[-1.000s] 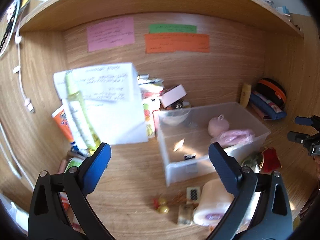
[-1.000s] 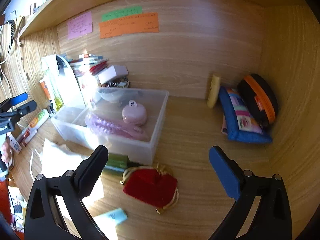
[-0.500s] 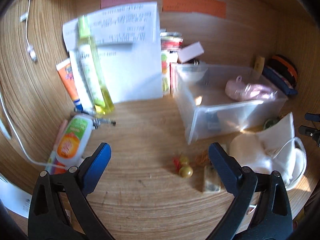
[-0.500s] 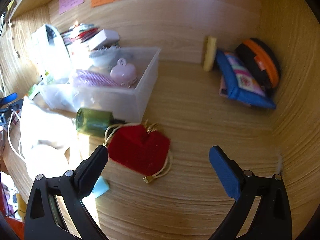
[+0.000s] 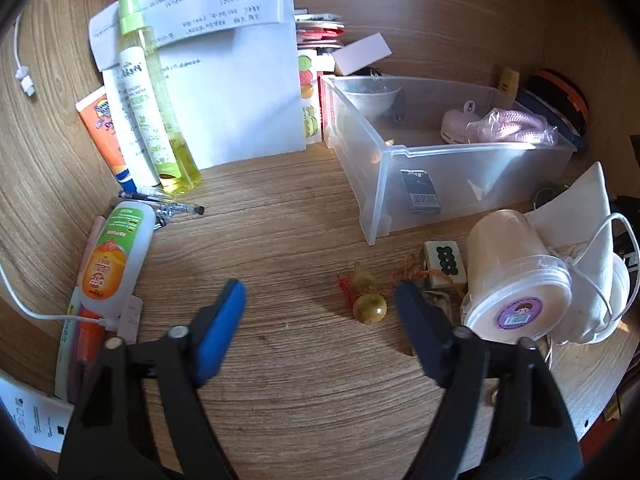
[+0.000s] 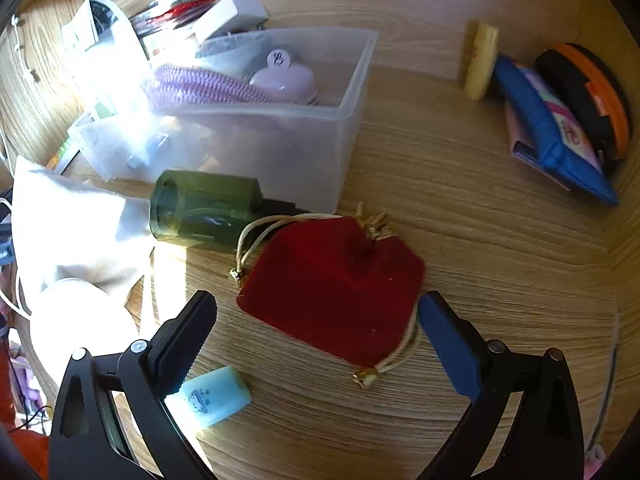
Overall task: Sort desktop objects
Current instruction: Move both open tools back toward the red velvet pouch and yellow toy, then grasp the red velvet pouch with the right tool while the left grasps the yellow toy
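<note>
A clear plastic bin (image 5: 440, 160) holds a pink case and a purple cord; it also shows in the right wrist view (image 6: 304, 128). My left gripper (image 5: 320, 300) is open just above the desk, with a small yellow gourd charm (image 5: 366, 300) between its fingers, nearer the right one. Mahjong tiles (image 5: 444, 260) and a white tub (image 5: 512, 272) lie to the charm's right. My right gripper (image 6: 316, 308) is open, its fingers on either side of a red velvet pouch (image 6: 336, 284). A dark green bottle (image 6: 200, 210) lies behind the pouch.
Bottles and tubes (image 5: 152, 100), papers and pens stand at the left. A white cloth bag (image 5: 576, 220) lies at the right. A light blue eraser (image 6: 208, 396) sits by my right gripper's left finger. Pouches (image 6: 560, 124) lean at the far right wall.
Both grippers have lowered toward the desk. The left now brackets the gourd charm and its fingers have narrowed. The right has closed in on the red pouch.
</note>
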`<state>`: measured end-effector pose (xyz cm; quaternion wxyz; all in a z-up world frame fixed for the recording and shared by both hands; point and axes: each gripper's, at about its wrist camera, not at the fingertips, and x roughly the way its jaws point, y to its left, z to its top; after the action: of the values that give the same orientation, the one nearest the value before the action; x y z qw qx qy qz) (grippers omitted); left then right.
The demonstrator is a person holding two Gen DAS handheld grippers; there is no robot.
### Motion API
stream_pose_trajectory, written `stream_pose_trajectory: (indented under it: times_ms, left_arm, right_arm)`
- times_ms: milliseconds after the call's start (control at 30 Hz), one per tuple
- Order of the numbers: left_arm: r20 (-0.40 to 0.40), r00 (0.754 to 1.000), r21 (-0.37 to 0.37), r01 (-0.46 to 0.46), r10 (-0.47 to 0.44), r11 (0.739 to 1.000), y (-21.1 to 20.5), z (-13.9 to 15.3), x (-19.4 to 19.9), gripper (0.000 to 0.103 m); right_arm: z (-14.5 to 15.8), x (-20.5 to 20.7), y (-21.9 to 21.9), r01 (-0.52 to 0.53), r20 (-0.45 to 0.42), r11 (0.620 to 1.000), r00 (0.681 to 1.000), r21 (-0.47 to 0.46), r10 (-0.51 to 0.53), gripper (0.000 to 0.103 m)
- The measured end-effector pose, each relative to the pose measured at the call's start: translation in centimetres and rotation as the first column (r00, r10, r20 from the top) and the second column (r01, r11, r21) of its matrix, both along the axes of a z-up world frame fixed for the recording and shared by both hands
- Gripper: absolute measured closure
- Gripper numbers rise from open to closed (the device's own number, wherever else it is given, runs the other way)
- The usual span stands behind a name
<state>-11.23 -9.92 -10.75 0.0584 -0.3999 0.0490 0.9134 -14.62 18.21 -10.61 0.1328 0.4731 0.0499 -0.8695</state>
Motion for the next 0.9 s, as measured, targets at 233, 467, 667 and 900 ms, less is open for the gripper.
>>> stream_pose_trajectory:
  times_ms: [233,467,667,900]
  left_arm:
    - [0.020,1.000,0.011,0.022,-0.022,1.000,0.6,-0.5,-0.9,0.042]
    - [0.044,0.999,0.008,0.031,-0.031,0.999,1.1,-1.2,-1.6,0.057]
    - [0.058,0.998,0.020,0.037,-0.038,0.999,0.9,-1.4,-1.9,0.071]
    - [0.065,0.997,0.044,0.045,-0.048,0.998,0.7,-1.5,-2.0,0.082]
  right_arm:
    - [-0.2,-0.1,-0.8,-0.030,-0.016,0.999,0.999,0.031,0.031,0.004]
    - [0.0,-0.2,-0.2,-0.017,-0.038,1.000,0.999,0.021,0.017,0.021]
    - [0.4,0.1,0.8,-0.031,-0.045,1.000,0.999,-0.005,0.031,0.032]
    - [1.5,0.2,2.1,-0.043,-0.057,0.997,0.998,-0.066,0.039,0.051]
